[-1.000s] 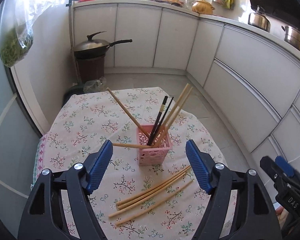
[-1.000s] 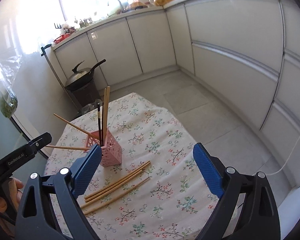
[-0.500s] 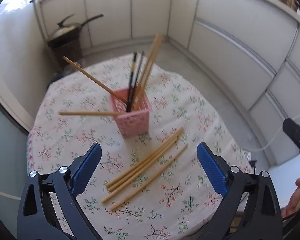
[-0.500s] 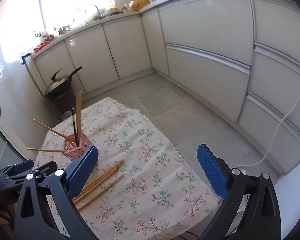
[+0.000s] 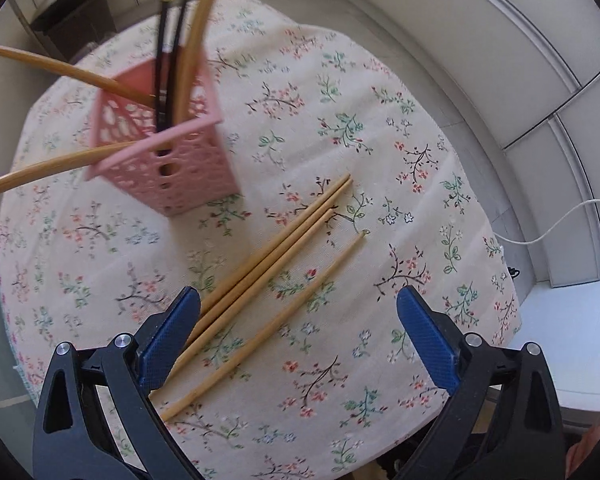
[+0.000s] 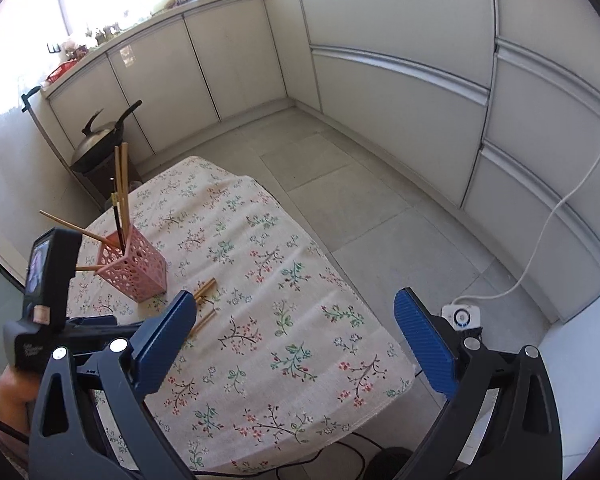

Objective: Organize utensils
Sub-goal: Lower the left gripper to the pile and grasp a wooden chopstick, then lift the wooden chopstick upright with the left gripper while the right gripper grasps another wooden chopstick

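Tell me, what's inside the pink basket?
Chopsticks stand in the pink basket: two dark ones and some light wooden ones. Two wooden ones poke out sideways. Their bottom ends and the basket's floor are hidden by its walls. Four more lie outside on the tablecloth.

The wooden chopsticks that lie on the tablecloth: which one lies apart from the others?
The single chopstick nearest the right edge of the left wrist view. The other chopsticks lie side by side as a touching bundle; a strip of bare floral tablecloth separates this one.

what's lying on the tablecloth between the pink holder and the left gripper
Four loose bamboo chopsticks lie between the pink holder and the left gripper, clearest in the left wrist view.
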A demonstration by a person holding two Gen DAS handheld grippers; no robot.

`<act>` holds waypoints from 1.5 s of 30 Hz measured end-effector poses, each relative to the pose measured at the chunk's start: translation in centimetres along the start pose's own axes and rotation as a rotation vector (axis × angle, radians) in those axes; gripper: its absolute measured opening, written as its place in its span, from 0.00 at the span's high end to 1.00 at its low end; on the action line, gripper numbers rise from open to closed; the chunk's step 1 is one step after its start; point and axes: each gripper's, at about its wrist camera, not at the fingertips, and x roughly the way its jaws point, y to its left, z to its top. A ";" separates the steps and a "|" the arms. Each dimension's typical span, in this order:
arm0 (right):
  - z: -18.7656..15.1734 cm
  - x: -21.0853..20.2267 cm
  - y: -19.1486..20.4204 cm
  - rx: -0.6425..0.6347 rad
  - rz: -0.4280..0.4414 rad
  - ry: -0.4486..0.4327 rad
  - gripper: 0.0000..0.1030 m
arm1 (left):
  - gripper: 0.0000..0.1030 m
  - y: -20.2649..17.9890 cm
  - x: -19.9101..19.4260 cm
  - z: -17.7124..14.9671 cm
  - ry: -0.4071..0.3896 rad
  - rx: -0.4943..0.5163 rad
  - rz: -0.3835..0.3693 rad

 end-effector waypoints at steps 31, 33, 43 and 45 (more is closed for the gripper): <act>-0.3 3.1 -2.5 0.127 0.045 0.169 0.07 | 0.71 -1.0 6.4 3.8 0.129 0.048 -0.048; -0.3 3.1 -2.5 0.125 0.043 0.170 0.07 | 0.73 -0.9 6.5 3.9 0.129 0.048 -0.046; -0.9 4.3 -1.7 0.081 0.009 0.194 0.07 | 0.93 -0.7 5.8 2.1 0.044 0.061 0.040; -1.1 5.0 -1.3 0.078 -0.001 0.209 0.07 | 0.95 -0.5 5.3 1.4 -0.001 0.053 0.033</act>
